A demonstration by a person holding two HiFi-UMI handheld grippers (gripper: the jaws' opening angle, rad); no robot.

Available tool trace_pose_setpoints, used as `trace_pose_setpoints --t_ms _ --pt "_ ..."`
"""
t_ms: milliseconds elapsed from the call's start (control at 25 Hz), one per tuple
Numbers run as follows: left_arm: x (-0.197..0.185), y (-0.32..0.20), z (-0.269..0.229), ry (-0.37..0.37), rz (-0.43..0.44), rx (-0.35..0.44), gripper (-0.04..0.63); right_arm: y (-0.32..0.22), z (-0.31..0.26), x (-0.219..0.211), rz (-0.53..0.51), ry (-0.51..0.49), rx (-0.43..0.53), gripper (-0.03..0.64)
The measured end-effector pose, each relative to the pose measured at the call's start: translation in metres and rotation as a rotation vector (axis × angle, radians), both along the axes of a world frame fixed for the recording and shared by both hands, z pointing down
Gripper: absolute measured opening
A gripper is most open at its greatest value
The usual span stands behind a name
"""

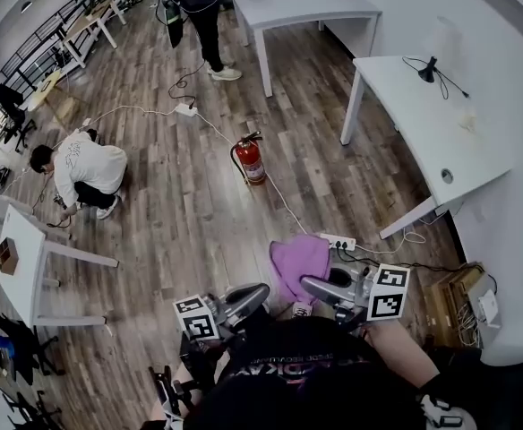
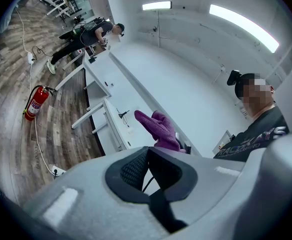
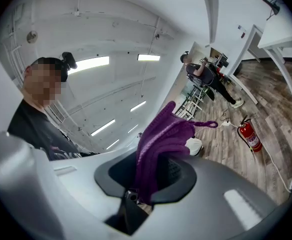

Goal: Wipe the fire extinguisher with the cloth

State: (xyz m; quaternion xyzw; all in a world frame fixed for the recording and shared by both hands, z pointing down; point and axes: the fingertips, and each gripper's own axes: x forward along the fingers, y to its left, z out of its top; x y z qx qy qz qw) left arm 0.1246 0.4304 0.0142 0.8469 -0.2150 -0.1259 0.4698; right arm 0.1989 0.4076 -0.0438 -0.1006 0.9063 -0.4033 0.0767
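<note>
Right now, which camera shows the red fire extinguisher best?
The head view: the fire extinguisher stands whole and unblocked on the floor, hose and handle visible. The left gripper view shows it small at the left edge; the right gripper view shows it small, right of the purple cloth.

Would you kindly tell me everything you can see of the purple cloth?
The purple cloth looks soft and knitted, with a thin loop at one corner. It is bunched, clamped between the jaws of the right tool, and sticks out beyond them. Nothing else touches it; the red fire extinguisher stands on the floor well ahead, apart from it.
</note>
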Motion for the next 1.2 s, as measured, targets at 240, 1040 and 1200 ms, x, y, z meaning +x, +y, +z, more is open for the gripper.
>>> trace_pose_setpoints --t_ms 240,1040,1200 --pt "0.003 -0.001 -0.004 0.000 0.006 -0.002 -0.002 -0.002 -0.009 0.002 0.021 0.028 0.059 0.080" --pt "-0.010 -0.030 -0.017 -0.031 -0.055 0.000 -0.002 -0.051 -0.009 0.024 0.128 -0.040 -0.009 0.074" --pt "-0.021 -0.050 -0.009 -0.005 -0.060 -0.001 -0.002 -0.069 -0.004 0.013 0.146 -0.024 -0.026 0.074"
